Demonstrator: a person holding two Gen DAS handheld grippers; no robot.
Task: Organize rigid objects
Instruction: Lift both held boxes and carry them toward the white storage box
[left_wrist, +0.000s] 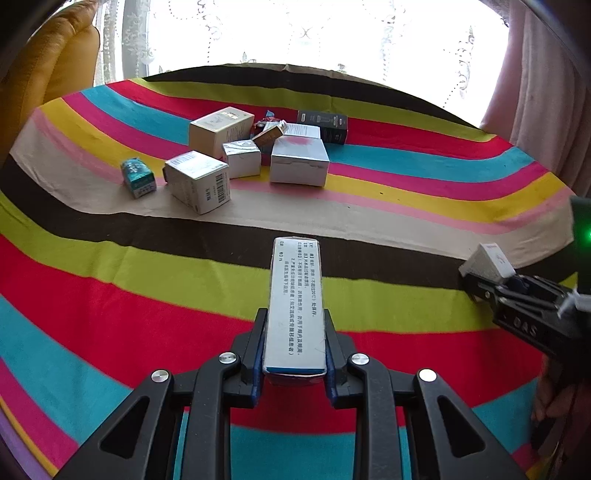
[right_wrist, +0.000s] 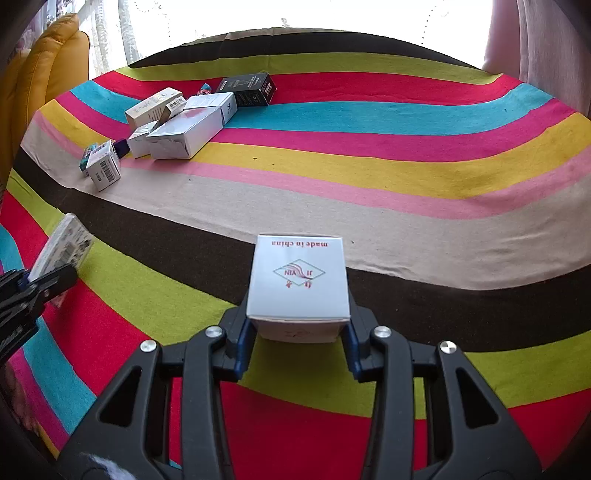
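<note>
My left gripper is shut on a long narrow silver box with printed text, held above the striped cloth. From the right wrist view, this gripper and its box show at the left edge. My right gripper is shut on a white square box printed "made in china". The left wrist view catches that gripper and its box at the right edge. Several boxes lie grouped at the far left: a beige box, a black box, a large silver-white box, a barcode box and a small teal box.
A striped multicoloured cloth covers the whole surface. A yellow padded seat stands beyond the far left edge. A pink curtain hangs at the far right, with a bright lace-curtained window behind. A hand holds the right gripper.
</note>
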